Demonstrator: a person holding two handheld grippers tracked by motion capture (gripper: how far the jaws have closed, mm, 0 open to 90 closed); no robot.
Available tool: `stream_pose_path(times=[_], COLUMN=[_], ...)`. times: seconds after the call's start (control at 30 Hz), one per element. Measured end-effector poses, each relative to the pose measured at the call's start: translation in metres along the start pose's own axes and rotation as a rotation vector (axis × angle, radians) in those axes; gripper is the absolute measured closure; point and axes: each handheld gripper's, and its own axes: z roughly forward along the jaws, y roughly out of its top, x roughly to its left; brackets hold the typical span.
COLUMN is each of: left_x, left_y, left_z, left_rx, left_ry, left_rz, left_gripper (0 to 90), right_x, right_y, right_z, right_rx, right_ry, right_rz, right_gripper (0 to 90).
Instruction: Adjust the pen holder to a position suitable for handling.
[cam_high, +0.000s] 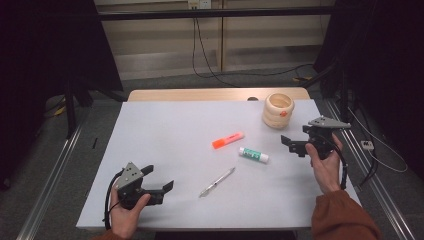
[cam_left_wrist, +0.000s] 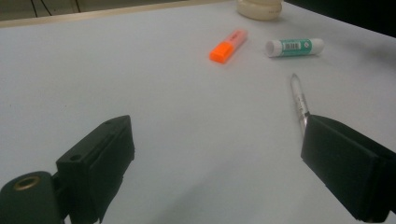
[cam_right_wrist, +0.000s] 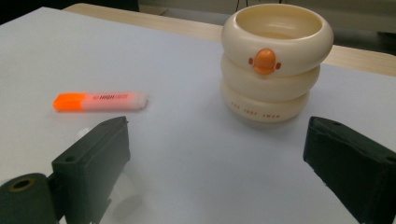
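**Nothing picked up yet: both grippers empty**

I see the left gripper (cam_high: 159, 181) with jaws spread wide, holding nothing, near the pen (cam_high: 217, 182). The right gripper (cam_high: 294, 144) is likewise spread and empty, just beside the glue stick (cam_high: 253, 155). The orange highlighter (cam_high: 228, 140) lies loose mid-table; the cream holder (cam_high: 278, 110) looks empty. I judge all stowing remains to be done.

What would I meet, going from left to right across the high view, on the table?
Left hand-held gripper → pen → orange highlighter → glue stick → cream holder → right hand-held gripper.
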Motion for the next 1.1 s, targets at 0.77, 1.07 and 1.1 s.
stream_pose_path(times=[0.77,1.07,1.1], left_x=[0.005,0.003,0.003], left_y=[0.001,0.0,0.0], left_z=[0.004,0.003,0.003], left_rx=[0.001,0.007,0.008], left_ry=[-0.026,-0.021,-0.021], left_rz=[-0.014,-0.006,-0.005], left_gripper=[9.1,9.1,9.1], right_x=[-0.058,-0.068,-0.069], right_y=[0.078,0.083,0.084], right_z=[0.061,0.091,0.094], right_rx=[0.053,0.109,0.112], right_ry=[-0.086,-0.103,-0.101], right_rz=[-0.006,0.026,0.029], right_gripper=[23.7,34.2,37.1])
